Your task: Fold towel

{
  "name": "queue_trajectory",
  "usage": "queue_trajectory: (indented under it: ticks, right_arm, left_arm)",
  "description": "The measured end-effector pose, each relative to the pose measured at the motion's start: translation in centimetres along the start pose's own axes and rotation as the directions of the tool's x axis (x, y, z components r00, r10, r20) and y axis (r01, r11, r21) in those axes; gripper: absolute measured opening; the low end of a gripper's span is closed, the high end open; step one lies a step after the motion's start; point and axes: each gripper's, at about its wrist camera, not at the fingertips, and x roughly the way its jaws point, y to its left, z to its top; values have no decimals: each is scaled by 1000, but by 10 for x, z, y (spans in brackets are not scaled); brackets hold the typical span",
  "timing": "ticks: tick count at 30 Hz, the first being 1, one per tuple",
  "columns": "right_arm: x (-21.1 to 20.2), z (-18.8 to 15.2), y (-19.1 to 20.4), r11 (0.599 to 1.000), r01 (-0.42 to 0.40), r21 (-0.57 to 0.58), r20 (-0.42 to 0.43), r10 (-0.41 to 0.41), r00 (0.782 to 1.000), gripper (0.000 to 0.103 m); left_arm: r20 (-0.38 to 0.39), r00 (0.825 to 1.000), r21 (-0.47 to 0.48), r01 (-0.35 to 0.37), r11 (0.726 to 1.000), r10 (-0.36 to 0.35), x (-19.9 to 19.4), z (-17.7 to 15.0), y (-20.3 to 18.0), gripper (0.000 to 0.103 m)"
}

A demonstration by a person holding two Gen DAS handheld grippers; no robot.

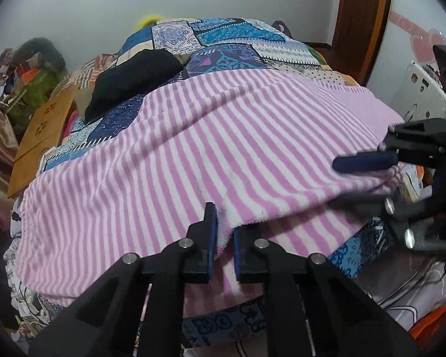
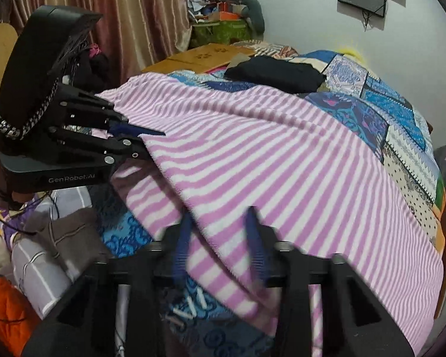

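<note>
A pink-and-white striped towel (image 1: 211, 136) lies spread over a patchwork quilt (image 1: 223, 38) on a bed. Its near edge is lifted, and a lower striped layer shows underneath. At the bottom of the left wrist view, my left gripper (image 1: 223, 238) is shut on the towel's white-backed edge. The right wrist view shows that same gripper (image 2: 145, 141) pinching the edge at the left. My right gripper (image 2: 220, 238) is open and blurred, its blue fingers straddling the towel (image 2: 282, 154) at its near edge. In the left wrist view the right gripper (image 1: 356, 181) has one finger above the fold and one below.
A folded black cloth (image 1: 133, 80) lies on the quilt beyond the towel. A cardboard box (image 1: 41, 136) sits at the bed's left side, beside a striped curtain (image 2: 119, 15). Clothes and bedding (image 2: 44, 261) pile up below the near edge. A wooden door frame (image 1: 362, 15) stands far right.
</note>
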Motion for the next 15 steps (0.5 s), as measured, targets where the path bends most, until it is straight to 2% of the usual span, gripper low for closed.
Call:
queue_trajectory:
  ticks: [4, 9, 15]
  right_arm:
    - [-4, 3, -1, 1000, -9, 9, 26, 9, 1000, 6]
    - [-16, 3, 0, 997, -61, 41, 50, 58, 997, 6]
    - [-18, -3, 7, 996, -81, 42, 21, 80, 997, 6]
  left_arm:
    - [20, 1000, -6, 10, 1000, -10, -8, -1, 0, 4]
    - [39, 999, 8, 28, 1000, -28, -25, -6, -5, 3]
    - [23, 999, 22, 30, 999, -31, -29, -19, -14, 3]
